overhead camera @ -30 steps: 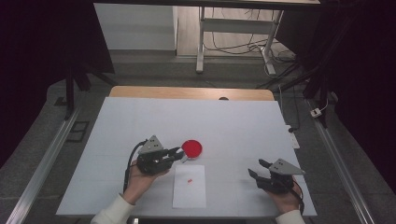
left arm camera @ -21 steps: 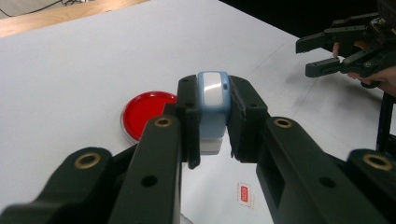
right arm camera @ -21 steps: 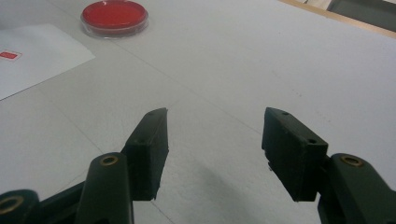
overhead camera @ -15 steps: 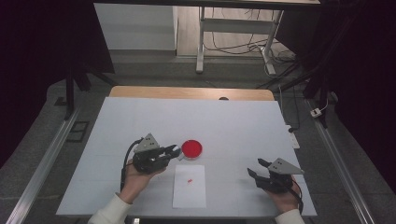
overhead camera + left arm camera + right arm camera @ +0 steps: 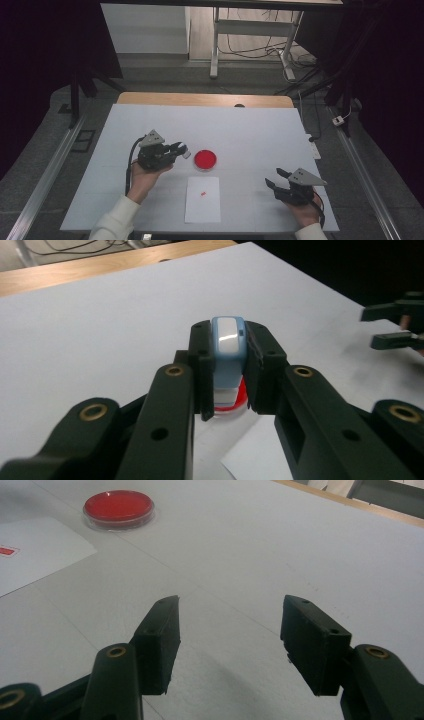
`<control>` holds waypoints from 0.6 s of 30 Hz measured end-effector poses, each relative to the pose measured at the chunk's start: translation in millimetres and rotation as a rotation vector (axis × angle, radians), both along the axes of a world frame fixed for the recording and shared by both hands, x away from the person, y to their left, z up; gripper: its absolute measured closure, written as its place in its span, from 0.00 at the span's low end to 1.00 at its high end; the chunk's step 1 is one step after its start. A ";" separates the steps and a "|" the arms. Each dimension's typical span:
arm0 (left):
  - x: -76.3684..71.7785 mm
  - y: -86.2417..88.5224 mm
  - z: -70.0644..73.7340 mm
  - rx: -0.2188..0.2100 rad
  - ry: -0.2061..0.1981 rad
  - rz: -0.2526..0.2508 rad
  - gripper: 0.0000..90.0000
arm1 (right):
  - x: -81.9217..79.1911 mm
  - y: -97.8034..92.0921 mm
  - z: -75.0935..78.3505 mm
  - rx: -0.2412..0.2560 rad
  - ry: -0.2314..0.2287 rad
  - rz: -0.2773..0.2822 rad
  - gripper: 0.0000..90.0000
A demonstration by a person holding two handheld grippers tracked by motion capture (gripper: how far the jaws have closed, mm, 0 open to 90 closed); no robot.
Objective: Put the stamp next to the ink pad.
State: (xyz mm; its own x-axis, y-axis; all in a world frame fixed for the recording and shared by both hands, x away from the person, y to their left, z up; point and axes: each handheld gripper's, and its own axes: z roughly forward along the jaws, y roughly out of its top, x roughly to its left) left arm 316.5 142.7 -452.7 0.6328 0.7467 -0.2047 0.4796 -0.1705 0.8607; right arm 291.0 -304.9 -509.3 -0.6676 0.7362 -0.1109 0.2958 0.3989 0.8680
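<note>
With the left gripper (image 5: 181, 149) clenched on the small blue-and-white stamp (image 5: 227, 347), just beside the red ink pad (image 5: 205, 159), lower it squarely (no tilt) — the right gripper (image 5: 275, 184) idles released on the desk (image 5: 250, 130) — then press lightly.

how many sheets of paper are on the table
1. One white sheet of paper lies near the table's front edge, just in front of the red dish, with a small red mark on it.

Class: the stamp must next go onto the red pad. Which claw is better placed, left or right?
Left. The left claw already grips the stamp beside the red pad. The right claw is open, holds nothing and sits farther off.
</note>
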 end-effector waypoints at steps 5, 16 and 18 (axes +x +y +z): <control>14.2 0.8 1.5 0.028 0.008 0.034 0.83 | 0.1 0.3 1.5 0.001 -0.007 0.001 0.45; 52.1 -13.6 -9.9 0.128 0.057 0.061 0.83 | -0.2 0.1 0.8 0.001 -0.003 0.000 0.45; 59.0 -17.1 -12.1 0.149 0.061 0.064 0.83 | 0.3 0.3 0.1 -0.002 -0.003 0.006 0.45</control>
State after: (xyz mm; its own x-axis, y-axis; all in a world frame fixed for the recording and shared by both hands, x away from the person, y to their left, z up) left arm 375.5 125.6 -464.9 0.5731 0.8099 -0.1250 0.5438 -0.2617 0.7974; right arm 291.3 -304.6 -509.2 -0.6718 0.7318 -0.1142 0.2911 0.4026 0.8679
